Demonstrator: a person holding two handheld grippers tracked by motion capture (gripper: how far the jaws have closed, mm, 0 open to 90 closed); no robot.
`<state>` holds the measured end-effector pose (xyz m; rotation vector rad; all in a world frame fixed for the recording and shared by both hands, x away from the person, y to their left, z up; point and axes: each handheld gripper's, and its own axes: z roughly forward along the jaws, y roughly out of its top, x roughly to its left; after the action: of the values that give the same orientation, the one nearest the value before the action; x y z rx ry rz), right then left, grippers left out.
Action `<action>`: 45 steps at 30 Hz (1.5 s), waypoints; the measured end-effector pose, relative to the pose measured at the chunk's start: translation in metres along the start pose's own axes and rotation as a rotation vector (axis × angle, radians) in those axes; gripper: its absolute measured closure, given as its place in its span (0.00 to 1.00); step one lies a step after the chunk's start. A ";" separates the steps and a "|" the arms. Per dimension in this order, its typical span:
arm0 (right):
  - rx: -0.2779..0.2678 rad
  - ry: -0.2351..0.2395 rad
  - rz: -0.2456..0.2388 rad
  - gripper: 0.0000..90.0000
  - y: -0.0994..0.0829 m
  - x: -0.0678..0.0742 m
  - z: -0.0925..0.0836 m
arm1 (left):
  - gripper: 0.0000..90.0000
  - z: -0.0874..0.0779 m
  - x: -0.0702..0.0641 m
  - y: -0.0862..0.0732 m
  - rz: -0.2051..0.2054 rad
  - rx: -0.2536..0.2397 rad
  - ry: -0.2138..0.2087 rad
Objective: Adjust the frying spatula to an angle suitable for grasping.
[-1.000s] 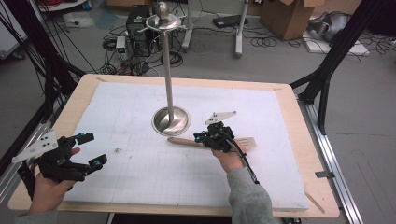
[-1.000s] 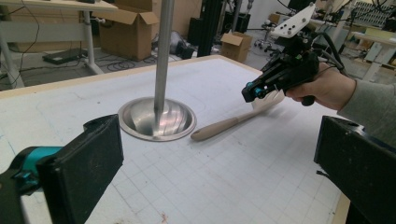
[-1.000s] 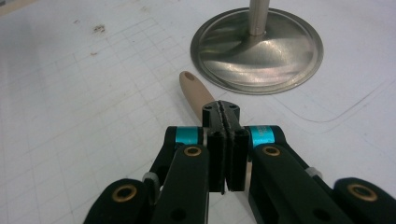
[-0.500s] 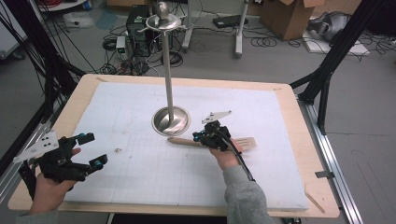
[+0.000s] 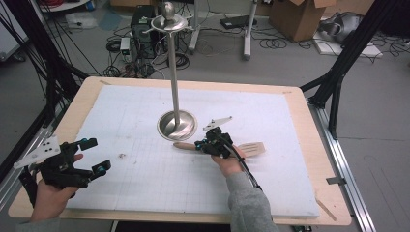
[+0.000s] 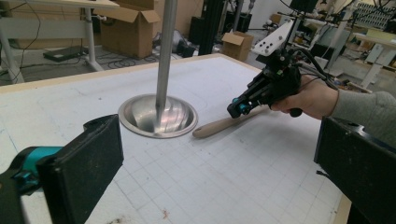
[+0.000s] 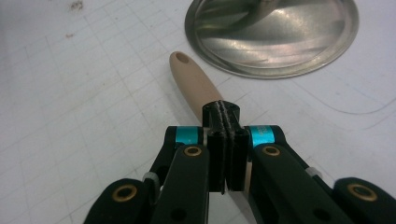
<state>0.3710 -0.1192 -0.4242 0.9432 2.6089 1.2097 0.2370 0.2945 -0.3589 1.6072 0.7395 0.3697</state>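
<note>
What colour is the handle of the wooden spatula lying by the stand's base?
Pale tan, bare wood; the spatula handle shows best in the right gripper view.

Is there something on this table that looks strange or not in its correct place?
Only small things: the wooden spatula lies flat beside the metal stand, and dark specks mark the white mat. Nothing looks spilled or broken.
</note>
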 end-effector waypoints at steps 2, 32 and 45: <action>0.002 0.000 0.003 0.99 0.000 0.000 0.002 | 0.02 0.001 0.000 0.000 0.001 0.003 -0.002; -0.034 0.070 -0.043 0.99 0.019 0.019 0.041 | 0.02 -0.005 0.004 -0.004 -0.018 -0.002 0.009; -0.048 0.091 -0.034 1.00 0.022 0.018 0.049 | 0.02 -0.008 0.006 -0.008 -0.029 0.003 0.018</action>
<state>0.3839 -0.0659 -0.4386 0.8517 2.6399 1.3303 0.2351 0.3046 -0.3665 1.5967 0.7764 0.3625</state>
